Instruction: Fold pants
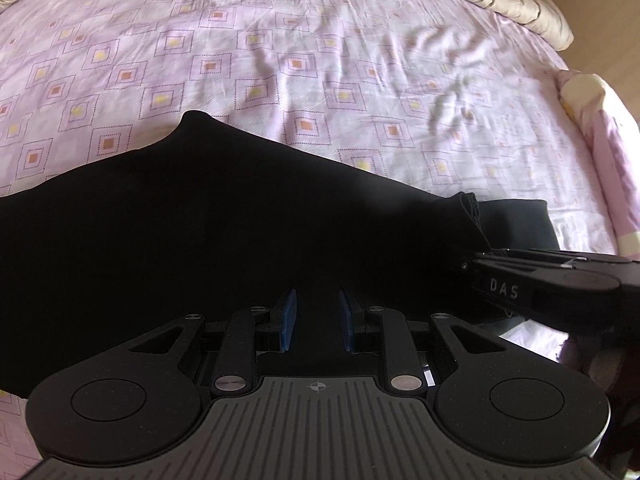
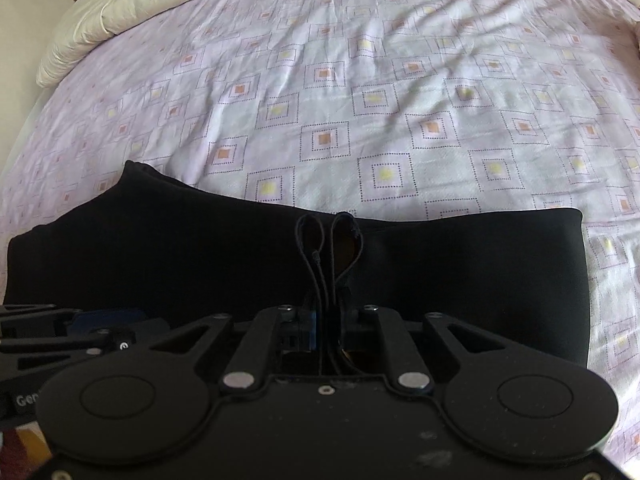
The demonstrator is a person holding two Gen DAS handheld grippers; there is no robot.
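**Black pants lying across the bed, both hand-held grippers down at the near edge**

The black pants [image 1: 200,248] are lying folded in a long dark band across the lower half of both views, resting on a bed covered by a pale pink sheet [image 1: 320,80] printed with dotted squares. A cream quilt [image 2: 132,4] is bunching along the far edge of the bed, in the upper left of the right wrist view and along the top of the left wrist view.

The left hand-held gripper [image 1: 317,318] is pointing steeply down over the pants, its blue pads [image 1: 289,318] standing a narrow gap apart with only dark cloth showing behind them; whether they are pinching the fabric cannot be told.

The right hand-held gripper [image 2: 329,320] is nearly closed, with the thin black drawstring [image 2: 316,264] and a fold of the waistband running up from between its fingers, so it is gripping the pants there. In the left wrist view this same gripper is showing at the right edge, lying across the pants' end, with part of the person's hand [image 1: 592,360] behind it at the lower right.
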